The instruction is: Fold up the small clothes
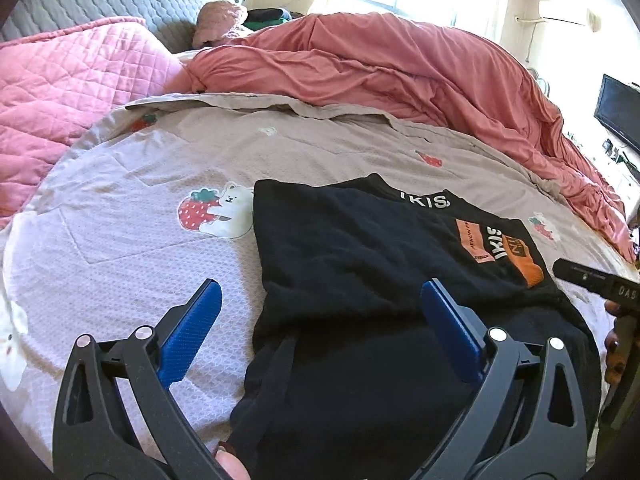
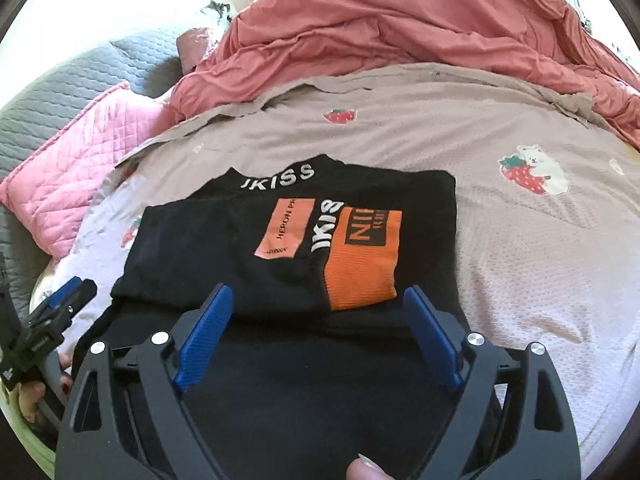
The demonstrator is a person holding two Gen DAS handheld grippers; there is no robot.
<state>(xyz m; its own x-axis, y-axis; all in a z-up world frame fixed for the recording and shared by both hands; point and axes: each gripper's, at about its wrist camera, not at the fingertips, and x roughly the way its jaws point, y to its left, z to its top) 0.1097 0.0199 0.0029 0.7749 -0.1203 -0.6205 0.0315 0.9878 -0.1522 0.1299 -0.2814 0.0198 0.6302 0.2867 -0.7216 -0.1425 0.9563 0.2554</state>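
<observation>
So the black sweatshirt (image 2: 280, 240) with orange patches and white lettering is lying folded on the bed, on the strawberry-and-bear print sheet (image 2: 520, 240). Both tools sit above its near edge with jaws wide apart, nothing pinched: left tool (image 1: 320, 312) by the left side, right tool (image 2: 320, 316) over the middle. Crumpled red duvet (image 1: 400, 60) behind, pink quilted pillow (image 1: 60, 80) off left.

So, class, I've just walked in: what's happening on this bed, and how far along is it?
A person with a blue-padded gripper in each hand is folding a black knit top with orange patches on a pale strawberry-print bedspread. The top lies folded over on itself. The left gripper and right gripper are both open above it, gripping nothing.
</observation>
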